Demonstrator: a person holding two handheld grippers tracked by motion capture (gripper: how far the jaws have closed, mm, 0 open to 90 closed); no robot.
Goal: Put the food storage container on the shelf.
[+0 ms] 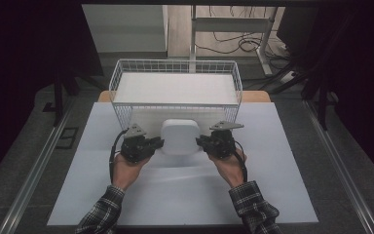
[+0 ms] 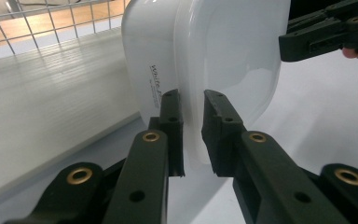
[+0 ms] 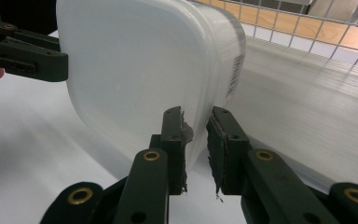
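Dim room; grey floor (image 1: 24,161), cables (image 1: 233,44), white table (image 1: 282,161).

A white wire basket (image 1: 175,87) is seen just beyond the fingers, set on a pale mat (image 1: 272,195) spread beneath them. Cables (image 1: 233,44) and a metal frame (image 1: 233,24) are seen on the floor well beyond.

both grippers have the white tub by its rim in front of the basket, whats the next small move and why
Probably lift it a little higher, level, then carry it forward. The left gripper and right gripper each pinch an opposite edge of the white tub, which sits just short of the wire basket, whose near wall stands in its path.
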